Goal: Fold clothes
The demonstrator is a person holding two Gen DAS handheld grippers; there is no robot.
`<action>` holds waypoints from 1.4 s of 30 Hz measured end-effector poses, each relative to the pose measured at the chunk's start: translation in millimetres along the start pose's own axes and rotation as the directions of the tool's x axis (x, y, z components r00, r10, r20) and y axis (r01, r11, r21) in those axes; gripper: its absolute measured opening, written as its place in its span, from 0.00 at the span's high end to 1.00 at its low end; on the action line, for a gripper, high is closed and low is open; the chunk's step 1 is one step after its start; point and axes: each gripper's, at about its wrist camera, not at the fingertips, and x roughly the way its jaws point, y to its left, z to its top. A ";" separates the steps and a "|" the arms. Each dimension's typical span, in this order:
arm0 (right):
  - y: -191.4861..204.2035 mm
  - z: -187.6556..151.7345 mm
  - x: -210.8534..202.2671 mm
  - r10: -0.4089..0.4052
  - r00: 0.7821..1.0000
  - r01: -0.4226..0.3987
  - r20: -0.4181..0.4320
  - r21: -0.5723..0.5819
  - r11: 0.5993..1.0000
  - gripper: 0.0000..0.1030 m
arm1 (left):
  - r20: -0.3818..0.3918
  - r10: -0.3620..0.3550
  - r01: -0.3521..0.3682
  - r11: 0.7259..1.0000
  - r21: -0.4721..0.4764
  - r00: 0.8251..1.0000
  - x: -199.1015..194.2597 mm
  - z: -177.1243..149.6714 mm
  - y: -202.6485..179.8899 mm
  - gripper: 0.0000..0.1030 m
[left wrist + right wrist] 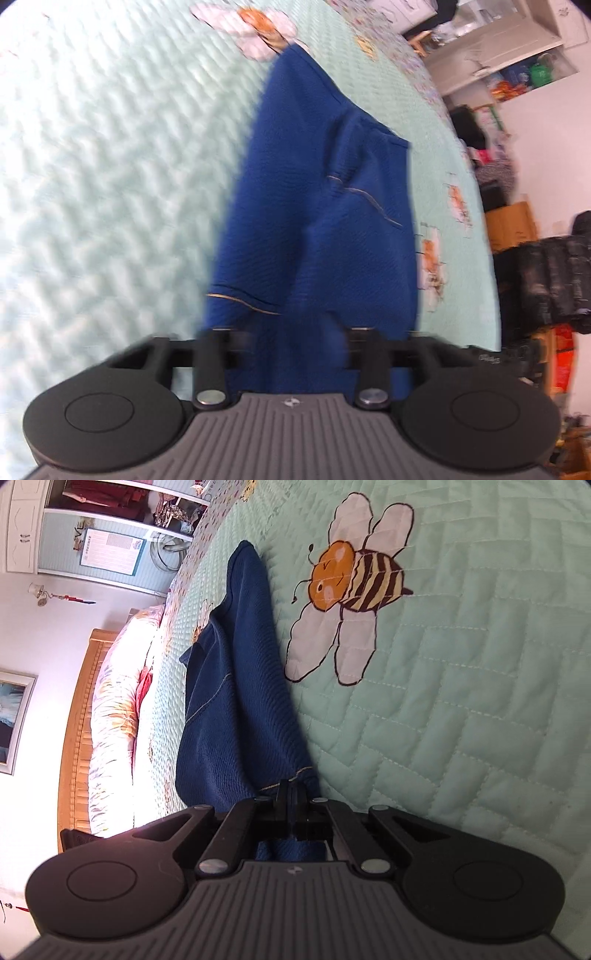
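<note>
- The blue garment [314, 206] lies in a long strip on the quilt [110, 184], beside a printed bee [351, 587].
- Right gripper [293, 794] pinches the garment's near hem.
- Left gripper [295, 336] stands parted, cloth between, pads not pressing.
- Open quilt lies on both sides; cluttered shelves [517, 66] stand past its edge.

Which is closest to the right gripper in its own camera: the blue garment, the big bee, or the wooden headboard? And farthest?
1. Blue garment, pinched in the right gripper.
2. Bee, on the quilt up right.
3. Headboard, far left.
</note>
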 end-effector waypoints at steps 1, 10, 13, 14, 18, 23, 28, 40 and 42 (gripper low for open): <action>-6.2 -0.3 -8.8 0.002 1.000 -0.002 0.003 -0.003 1.000 0.99 | 0.008 0.004 -0.004 1.000 -0.005 1.000 -5.9 0.4 2.7 0.54; 26.6 56.3 -25.8 0.035 0.995 -0.027 0.093 -0.087 0.996 0.40 | 0.112 0.015 -0.012 0.999 -0.034 0.994 -2.2 65.1 2.6 0.45; 29.6 89.1 -9.2 0.071 0.993 -0.065 0.091 -0.064 0.996 0.36 | 0.127 0.013 -0.009 0.999 -0.033 0.992 17.1 95.9 2.9 0.43; 29.8 100.2 -2.2 0.067 0.994 -0.062 0.084 -0.070 0.996 0.35 | 0.130 0.014 -0.010 0.999 -0.031 0.991 23.4 105.7 3.7 0.43; 28.9 140.4 25.5 0.047 0.997 -0.042 0.064 -0.088 0.995 0.34 | 0.141 0.006 -0.003 1.000 -0.024 0.990 48.3 143.5 7.1 0.43; 32.8 174.3 59.2 0.091 0.996 -0.089 0.011 -0.115 0.989 0.34 | 0.118 -0.071 0.073 0.997 -0.007 0.990 74.9 173.0 9.3 0.42; 41.8 197.2 87.3 0.115 0.992 -0.122 -0.053 -0.151 0.981 0.34 | 0.082 -0.156 0.155 0.988 0.019 0.984 93.4 194.1 9.8 0.36; 72.8 210.8 115.9 0.028 0.987 -0.079 -0.160 -0.320 0.944 0.72 | 0.027 -0.166 0.161 0.977 0.137 0.986 114.7 213.1 -7.9 0.46; 77.1 207.9 116.3 -0.008 0.988 -0.047 -0.154 -0.352 0.935 0.85 | 0.027 -0.111 0.105 0.981 0.165 0.993 117.3 212.0 -13.8 0.74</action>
